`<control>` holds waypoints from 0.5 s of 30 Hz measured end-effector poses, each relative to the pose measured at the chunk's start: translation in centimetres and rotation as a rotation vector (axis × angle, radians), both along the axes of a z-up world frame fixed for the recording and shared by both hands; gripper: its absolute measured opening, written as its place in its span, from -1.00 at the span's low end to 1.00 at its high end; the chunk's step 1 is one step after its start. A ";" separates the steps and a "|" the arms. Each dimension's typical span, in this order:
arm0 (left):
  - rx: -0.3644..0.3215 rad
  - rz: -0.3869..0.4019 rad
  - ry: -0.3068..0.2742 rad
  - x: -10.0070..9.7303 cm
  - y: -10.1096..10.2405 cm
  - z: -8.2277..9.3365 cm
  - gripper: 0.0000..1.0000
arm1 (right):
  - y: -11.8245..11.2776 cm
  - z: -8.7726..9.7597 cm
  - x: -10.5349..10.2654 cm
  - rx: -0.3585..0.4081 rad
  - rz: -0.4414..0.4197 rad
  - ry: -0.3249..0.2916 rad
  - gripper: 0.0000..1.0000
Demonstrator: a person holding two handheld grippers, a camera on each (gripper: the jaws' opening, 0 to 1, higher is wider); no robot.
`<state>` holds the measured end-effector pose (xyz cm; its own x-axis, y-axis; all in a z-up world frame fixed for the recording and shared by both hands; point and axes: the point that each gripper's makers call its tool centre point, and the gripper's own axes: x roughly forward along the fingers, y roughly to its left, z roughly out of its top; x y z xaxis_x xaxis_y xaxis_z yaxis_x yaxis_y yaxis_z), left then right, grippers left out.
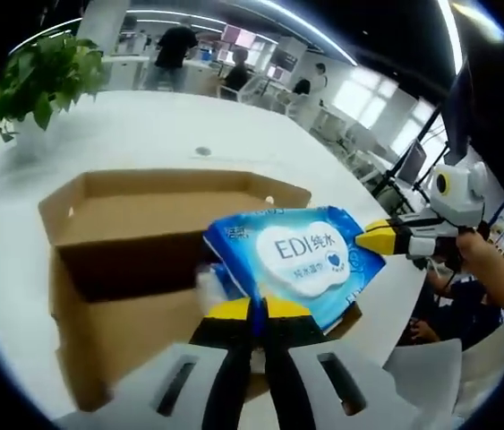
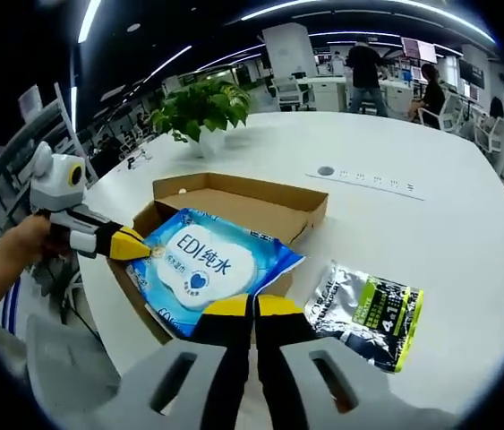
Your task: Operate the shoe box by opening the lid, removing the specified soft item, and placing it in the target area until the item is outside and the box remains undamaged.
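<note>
White tabletop (image 1: 234, 134) spreads under my left gripper view, office desks behind. My left claw (image 1: 258, 309) has its yellow tips pressed together on the near edge of the blue wipes pack (image 1: 294, 255), held above the open cardboard shoe box (image 1: 144, 242). My right claw (image 1: 370, 238) reaches in from the right, tips at the pack's far edge.

Right gripper view: my right claw (image 2: 252, 309) is pinched closed on the pack (image 2: 211, 264) over the box (image 2: 252, 202). A silver-green pouch (image 2: 368, 313) lies on the table (image 2: 431, 233) just beside it; a potted plant (image 2: 202, 112) stands beyond.
</note>
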<state>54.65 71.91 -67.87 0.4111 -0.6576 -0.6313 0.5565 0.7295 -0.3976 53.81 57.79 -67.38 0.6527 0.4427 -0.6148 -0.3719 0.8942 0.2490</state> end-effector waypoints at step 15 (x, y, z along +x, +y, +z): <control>-0.032 -0.033 -0.030 0.2 -5.0 0.9 -1.00 | -5.2 0.5 -0.6 -0.025 -0.086 0.005 -1.00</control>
<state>54.84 66.86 -67.01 0.4073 -0.6911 -0.5971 0.5922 0.6976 -0.4034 53.19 52.54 -66.89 0.6848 0.3698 -0.6279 -0.2922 0.9287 0.2282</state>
